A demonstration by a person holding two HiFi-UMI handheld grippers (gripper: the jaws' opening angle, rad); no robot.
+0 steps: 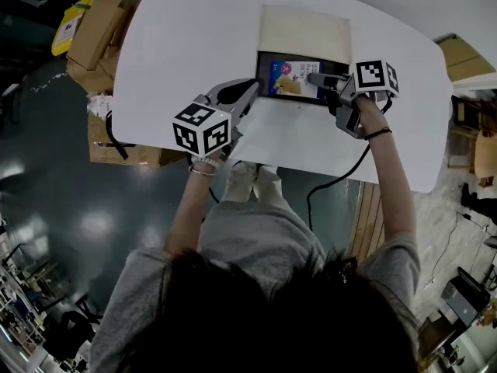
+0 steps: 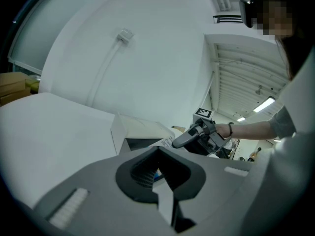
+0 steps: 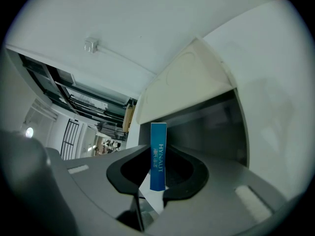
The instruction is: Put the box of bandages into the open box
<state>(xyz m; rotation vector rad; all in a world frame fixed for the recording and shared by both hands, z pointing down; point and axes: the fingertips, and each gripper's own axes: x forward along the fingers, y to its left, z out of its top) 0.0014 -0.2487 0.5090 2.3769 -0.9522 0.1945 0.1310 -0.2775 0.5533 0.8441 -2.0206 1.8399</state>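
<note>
Clamping one box of bandages [image 3: 158,154] edge-on between its jaws, the right gripper [image 1: 314,78] holds it over the dark inside of the single open box [image 1: 264,92], whose pale lid [image 1: 304,29] lies folded back toward 12 o'clock. The bandage box's blue narrow side faces the right gripper's camera; its printed face looks up in the head view. I cannot tell whether it touches the box floor.

The left gripper [image 1: 252,86], second of two, points in from 8 o'clock, its tips just beside the open box's near left corner. Its jaws stand narrowly parted and released, with nothing gripped between them.

Both forearms reach forward from the person, the right one straighter, with a dark band [image 1: 379,134] at the wrist.

One white table [image 1: 194,37] with rounded corners carries the open box near its far middle. A black cable [image 1: 342,173] hangs off its near edge at 5 o'clock. Several cardboard cartons [image 1: 97,29] are stacked at 10 o'clock on the dark, glossy floor [image 1: 46,169].
</note>
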